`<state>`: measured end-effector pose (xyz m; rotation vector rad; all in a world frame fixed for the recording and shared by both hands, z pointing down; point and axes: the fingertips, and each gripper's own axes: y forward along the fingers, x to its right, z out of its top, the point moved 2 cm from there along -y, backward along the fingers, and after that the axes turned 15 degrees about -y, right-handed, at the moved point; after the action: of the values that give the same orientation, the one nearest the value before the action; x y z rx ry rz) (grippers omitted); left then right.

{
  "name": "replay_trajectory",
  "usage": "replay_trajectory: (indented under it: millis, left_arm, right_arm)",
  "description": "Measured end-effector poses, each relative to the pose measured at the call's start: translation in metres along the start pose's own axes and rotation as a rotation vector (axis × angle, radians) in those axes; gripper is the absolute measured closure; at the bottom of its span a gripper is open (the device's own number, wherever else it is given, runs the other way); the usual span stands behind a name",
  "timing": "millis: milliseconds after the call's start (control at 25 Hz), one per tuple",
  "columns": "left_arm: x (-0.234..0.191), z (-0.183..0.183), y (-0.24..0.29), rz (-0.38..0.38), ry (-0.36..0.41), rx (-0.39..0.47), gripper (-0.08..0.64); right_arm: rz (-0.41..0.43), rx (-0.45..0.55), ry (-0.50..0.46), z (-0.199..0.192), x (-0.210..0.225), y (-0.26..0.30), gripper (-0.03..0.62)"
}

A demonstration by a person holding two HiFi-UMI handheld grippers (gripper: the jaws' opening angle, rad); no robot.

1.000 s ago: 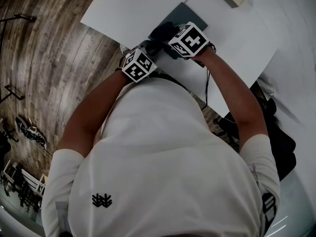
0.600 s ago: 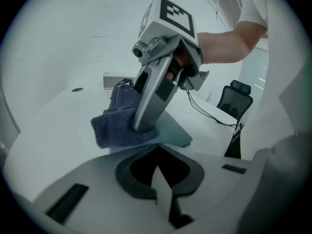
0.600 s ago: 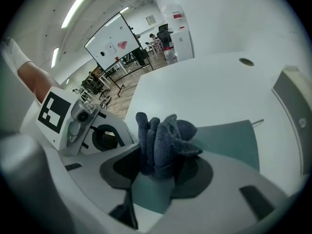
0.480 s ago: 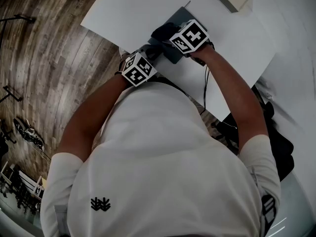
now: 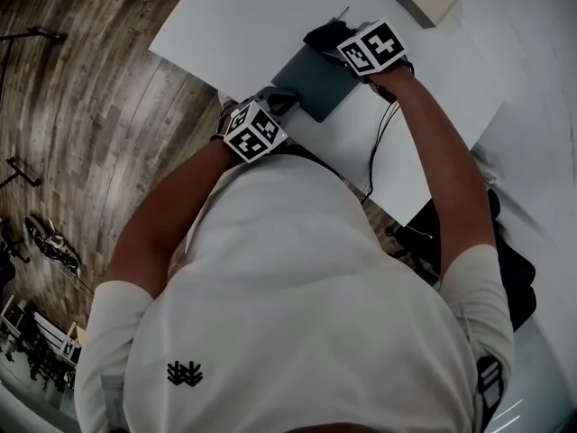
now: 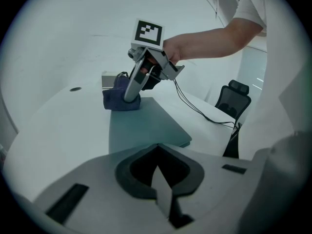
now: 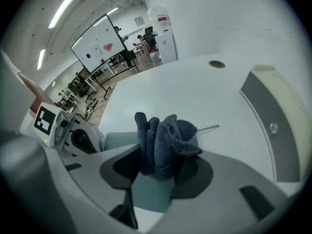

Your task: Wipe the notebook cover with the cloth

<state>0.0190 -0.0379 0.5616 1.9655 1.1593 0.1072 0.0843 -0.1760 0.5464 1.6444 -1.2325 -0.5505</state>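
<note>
1. At the far end of the teal, flat rectangular notebook (image 5: 315, 84), the right hand-held gripper (image 5: 332, 38) now stands with the dark blue, bunched terry cloth (image 5: 320, 34). One second ago it sat over the near half of the cover.
2. The shift leaves most of the cover exposed. As a judgement, one wiping stroke away from the person is complete or nearly so, and a return pass probably remains.
3. The right hand-held gripper is clamped on the cloth. The bundle protrudes ahead of the jaws and rests on the notebook's far edge, partly over the white tabletop (image 5: 234, 16).
4. The left hand-held gripper (image 5: 270, 102) has its jaws together with nothing visible between them. It sits at the notebook's near corner, but contact with the cover cannot be confirmed.
5. The notebook lies flat on the tabletop near the person's edge, between the two grippers, with the cloth at its far end.
</note>
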Motion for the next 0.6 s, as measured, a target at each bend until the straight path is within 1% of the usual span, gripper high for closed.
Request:
replay_trajectory:
  millis: [320, 600]
  left_arm:
    - [0.000, 0.001, 0.001, -0.002, 0.002, -0.003, 0.554]
    - [-0.001, -0.001, 0.001, -0.009, -0.006, -0.008, 0.554]
  right_arm:
    - [-0.056, -0.004, 0.005, -0.003, 0.035, -0.007, 0.425]
    - [-0.144, -0.012, 0.000, -0.004, 0.064, -0.015, 0.425]
